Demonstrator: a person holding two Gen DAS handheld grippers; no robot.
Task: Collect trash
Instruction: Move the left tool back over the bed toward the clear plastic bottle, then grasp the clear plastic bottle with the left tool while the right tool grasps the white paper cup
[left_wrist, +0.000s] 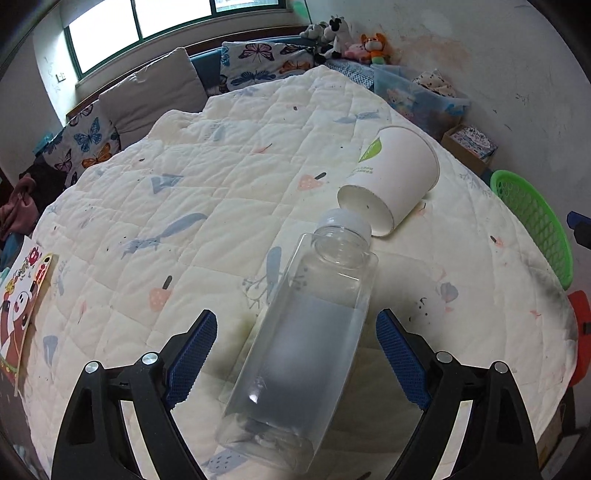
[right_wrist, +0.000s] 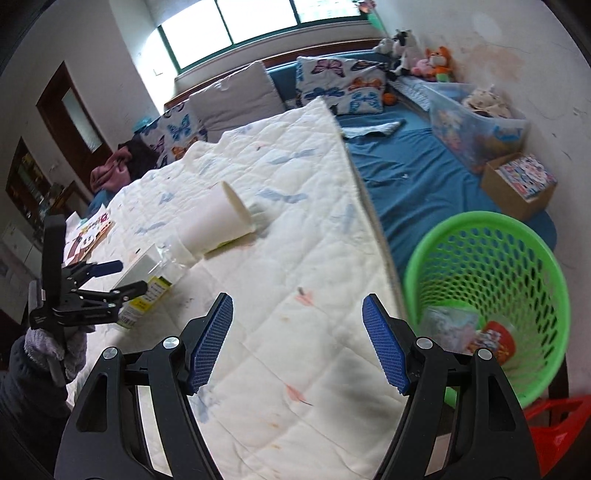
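Observation:
A clear square plastic bottle (left_wrist: 306, 332) with a white cap lies on the white quilt (left_wrist: 207, 206), between the open jaws of my left gripper (left_wrist: 295, 328), which do not touch it. A white paper cup (left_wrist: 395, 177) lies on its side just beyond the cap. In the right wrist view the cup (right_wrist: 218, 221), the bottle (right_wrist: 147, 280) and the left gripper (right_wrist: 107, 277) show at the left. My right gripper (right_wrist: 297, 314) is open and empty over the quilt (right_wrist: 295, 258), left of the green mesh basket (right_wrist: 491, 280), which holds some wrappers.
The green basket (left_wrist: 535, 225) stands off the quilt's right edge. A picture book (left_wrist: 22, 295) lies at the quilt's left edge. Butterfly pillows (right_wrist: 340, 85), plush toys (right_wrist: 424, 55), a clear storage bin (right_wrist: 476, 122) and a cardboard box (right_wrist: 521, 184) lie beyond, on the blue sheet.

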